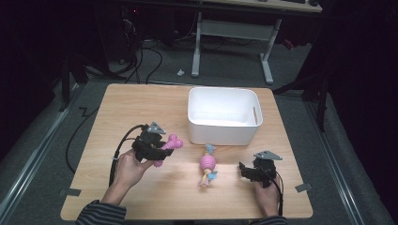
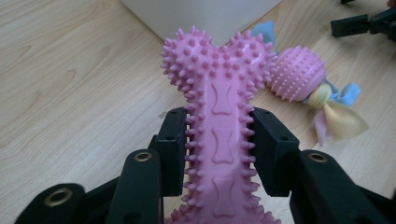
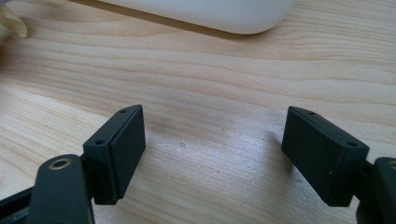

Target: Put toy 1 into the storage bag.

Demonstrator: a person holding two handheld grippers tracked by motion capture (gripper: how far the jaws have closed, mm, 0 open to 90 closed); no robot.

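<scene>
The left gripper had the pink spiky bone toy pinched across its shank, one black pad pressed against each knobbly edge, and it sat left of centre in the high view, over the wooden table. The toy's forked head poked out toward the white bin in the upper middle of that frame.

The step looked like carrying the bone into the bin. To do it well, I'd have kept the squeeze steady, since the soft spikes could let it twist, lifted high enough to clear the near wall, and let go only once the head was well inside the rim.

The right gripper rested at the lower right, its jaws spread wide with nothing between them. Its own view showed just bare wood grain between the pads and the bin's rounded bottom edge along the top.

The left gripper view gave what the high one couldn't: exactly where the pads bit, and the bone shapes moulded down the shank. It also showed the pink ball-and-cloth toy lying just beyond at the right. Only the high view showed the bin's inside, which looked empty.
</scene>
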